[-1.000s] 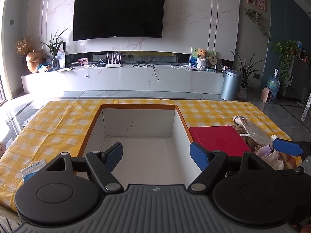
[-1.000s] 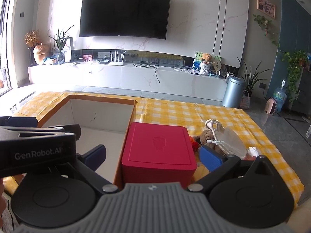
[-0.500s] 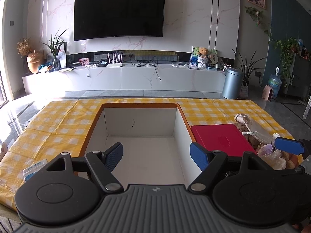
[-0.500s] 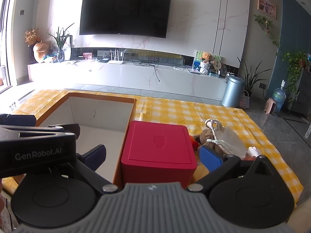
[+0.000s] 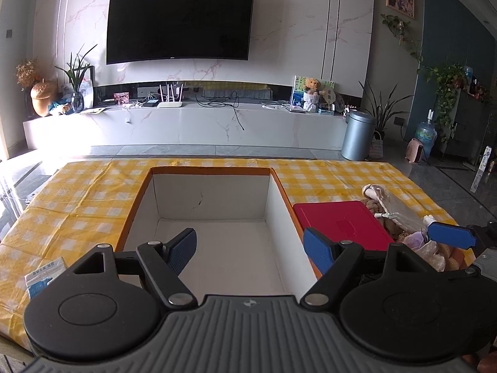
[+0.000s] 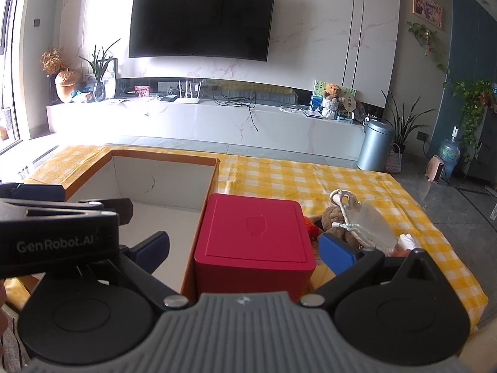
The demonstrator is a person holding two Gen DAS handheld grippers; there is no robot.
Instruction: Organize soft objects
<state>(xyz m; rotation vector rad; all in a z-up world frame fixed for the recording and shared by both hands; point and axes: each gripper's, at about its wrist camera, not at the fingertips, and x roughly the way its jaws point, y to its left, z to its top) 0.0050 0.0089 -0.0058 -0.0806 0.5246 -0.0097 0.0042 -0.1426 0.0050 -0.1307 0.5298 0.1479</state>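
Note:
A large open cardboard box with white inner walls and an orange rim sits on the yellow checked tablecloth; it is empty inside and also shows in the right wrist view. A red lidded box stands right of it, also in the left wrist view. A pile of soft things, a brown plush toy and a clear drawstring pouch, lies right of the red box. My left gripper is open over the cardboard box. My right gripper is open, its fingers either side of the red box.
A small blue-and-white packet lies at the table's near left. Beyond the table are a white TV bench, a wall TV, a grey bin and potted plants. The left gripper's body crosses the right wrist view at the left.
Both views have shifted only slightly; the grippers stay open and nothing on the table has moved.

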